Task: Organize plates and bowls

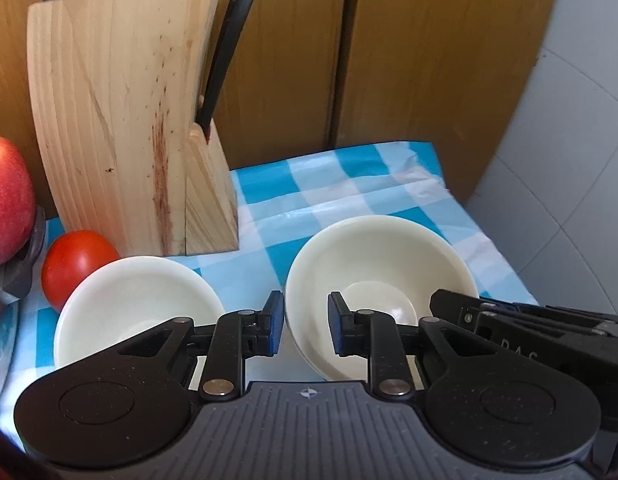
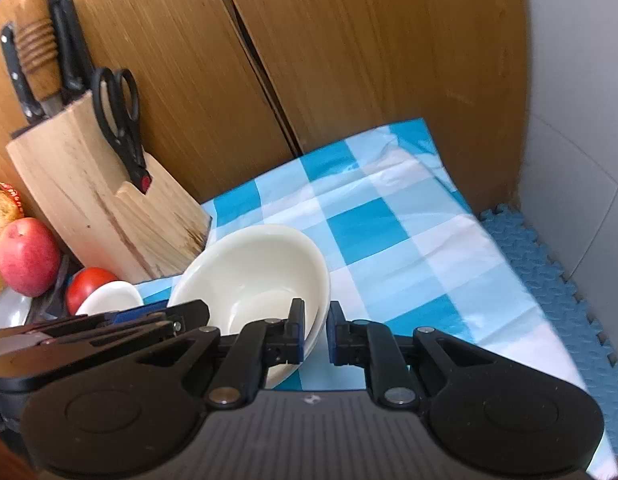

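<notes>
Two cream bowls stand on the blue-and-white checked cloth [image 1: 349,184]. The right bowl [image 1: 379,280] is tilted, and it also shows in the right wrist view [image 2: 253,276]. My left gripper [image 1: 305,322] straddles its left rim, one pad inside, one outside, with a gap. My right gripper [image 2: 314,330] straddles its right rim the same way; its body [image 1: 529,332] shows beside the bowl. The left bowl [image 1: 137,300] sits flat next to a tomato, and a part of it shows in the right wrist view [image 2: 109,298].
A wooden knife block [image 1: 129,120] with knives and scissors [image 2: 119,120] stands behind the bowls against wooden cabinet doors [image 1: 389,48]. A tomato [image 1: 75,264] and a red apple [image 1: 7,200] lie at the left. A blue foam mat [image 2: 549,264] and white tiled wall [image 2: 581,120] are at the right.
</notes>
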Action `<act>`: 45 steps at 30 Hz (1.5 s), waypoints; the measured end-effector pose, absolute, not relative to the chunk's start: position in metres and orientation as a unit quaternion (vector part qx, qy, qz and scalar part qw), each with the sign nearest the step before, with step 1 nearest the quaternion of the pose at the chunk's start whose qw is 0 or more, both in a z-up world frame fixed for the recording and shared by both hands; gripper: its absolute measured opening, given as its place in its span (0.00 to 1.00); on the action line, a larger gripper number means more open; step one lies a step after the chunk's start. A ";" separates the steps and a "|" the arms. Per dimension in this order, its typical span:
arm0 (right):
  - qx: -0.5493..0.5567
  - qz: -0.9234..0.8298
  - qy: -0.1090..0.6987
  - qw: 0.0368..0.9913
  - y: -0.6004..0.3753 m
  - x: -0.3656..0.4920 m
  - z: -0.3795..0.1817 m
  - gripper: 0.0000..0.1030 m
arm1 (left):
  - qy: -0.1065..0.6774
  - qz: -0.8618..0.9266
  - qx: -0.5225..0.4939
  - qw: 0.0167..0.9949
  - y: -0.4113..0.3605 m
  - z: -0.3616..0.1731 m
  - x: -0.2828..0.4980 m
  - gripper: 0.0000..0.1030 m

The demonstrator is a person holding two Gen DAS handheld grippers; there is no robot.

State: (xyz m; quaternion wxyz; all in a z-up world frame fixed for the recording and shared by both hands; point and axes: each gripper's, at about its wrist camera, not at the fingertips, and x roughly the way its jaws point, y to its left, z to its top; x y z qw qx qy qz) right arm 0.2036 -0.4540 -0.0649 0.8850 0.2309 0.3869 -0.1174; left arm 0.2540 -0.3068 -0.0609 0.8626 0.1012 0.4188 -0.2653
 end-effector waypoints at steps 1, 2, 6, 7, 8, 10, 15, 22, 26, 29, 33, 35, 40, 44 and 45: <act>0.230 -0.118 0.386 0.886 -0.453 0.200 -0.061 0.12 | 0.419 -0.266 0.103 0.862 -0.307 -0.058 0.249 0.29; 0.230 -0.118 0.383 0.887 -0.452 0.196 -0.058 0.12 | 0.419 -0.267 0.104 0.862 -0.306 -0.056 0.244 0.30; 0.220 -0.122 0.382 0.889 -0.446 0.175 -0.045 0.12 | 0.415 -0.279 0.108 0.859 -0.300 -0.046 0.222 0.30; 0.222 -0.123 0.382 0.888 -0.445 0.169 -0.042 0.12 | 0.415 -0.281 0.107 0.858 -0.298 -0.044 0.216 0.30; 0.225 -0.124 0.383 0.887 -0.444 0.163 -0.040 0.12 | 0.415 -0.285 0.106 0.858 -0.295 -0.041 0.209 0.30; 0.230 -0.127 0.385 0.885 -0.443 0.151 -0.036 0.12 | 0.414 -0.291 0.105 0.856 -0.291 -0.036 0.196 0.30; 0.228 -0.139 0.400 0.877 -0.439 0.120 -0.034 0.12 | 0.413 -0.310 0.101 0.850 -0.288 -0.027 0.163 0.31; 0.229 -0.158 0.404 0.872 -0.441 0.087 -0.032 0.12 | 0.432 -0.320 0.118 0.835 -0.295 -0.043 0.134 0.31; 0.222 -0.158 0.411 0.870 -0.442 0.079 -0.034 0.12 | 0.438 -0.324 0.129 0.828 -0.295 -0.051 0.124 0.31; 0.222 -0.163 0.425 0.862 -0.445 0.078 -0.042 0.12 | 0.441 -0.329 0.134 0.824 -0.295 -0.054 0.120 0.31; 0.226 -0.167 0.444 0.851 -0.449 0.076 -0.053 0.14 | 0.442 -0.334 0.136 0.821 -0.294 -0.056 0.115 0.31; 0.218 -0.174 0.441 0.853 -0.449 0.074 -0.054 0.15 | 0.429 -0.330 0.143 0.828 -0.295 -0.053 0.112 0.31; 0.222 -0.176 0.421 0.862 -0.452 0.071 -0.047 0.20 | 0.404 -0.320 0.157 0.842 -0.289 -0.042 0.108 0.32; 0.208 -0.184 0.417 0.865 -0.450 0.074 -0.043 0.20 | 0.383 -0.312 0.164 0.854 -0.281 -0.031 0.104 0.34; 0.207 -0.186 0.415 0.866 -0.450 0.075 -0.042 0.20 | 0.375 -0.307 0.170 0.858 -0.279 -0.029 0.103 0.34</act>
